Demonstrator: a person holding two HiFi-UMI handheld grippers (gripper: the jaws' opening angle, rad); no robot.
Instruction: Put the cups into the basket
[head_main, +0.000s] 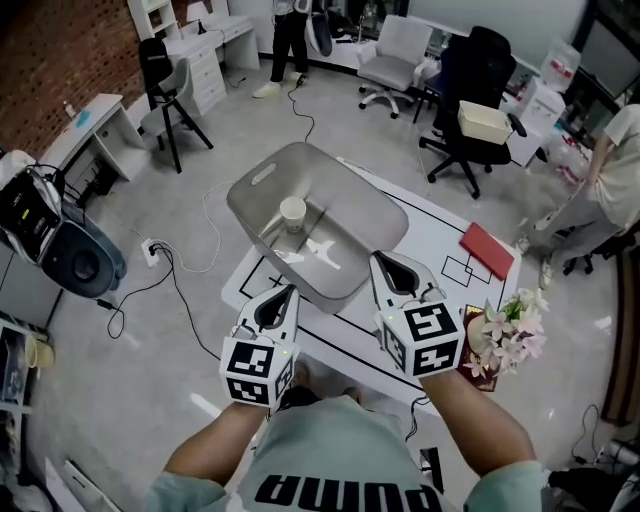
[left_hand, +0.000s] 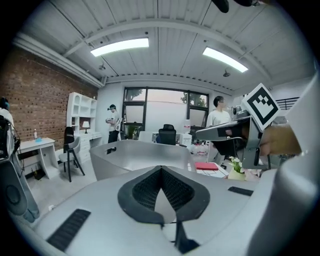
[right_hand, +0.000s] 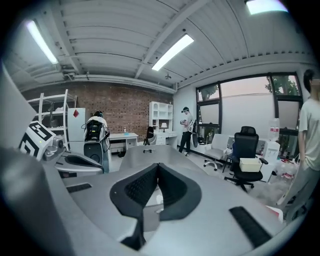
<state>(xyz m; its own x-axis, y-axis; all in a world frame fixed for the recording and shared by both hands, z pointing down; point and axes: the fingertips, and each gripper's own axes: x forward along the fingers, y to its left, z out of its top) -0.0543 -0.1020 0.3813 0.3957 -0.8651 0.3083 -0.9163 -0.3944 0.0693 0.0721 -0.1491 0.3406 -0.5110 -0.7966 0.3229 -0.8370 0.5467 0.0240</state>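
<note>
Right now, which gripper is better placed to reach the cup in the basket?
Left, probably. The cup stands in the left half of the basket, straight ahead of the left gripper; the right gripper sits further aside. Both are shut, empty.

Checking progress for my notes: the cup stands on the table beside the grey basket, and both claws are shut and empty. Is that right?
Not quite. The head view shows the cup standing inside the grey basket, not on the table beside it. The rest holds: the left claw and the right claw are both shut and empty.
</note>
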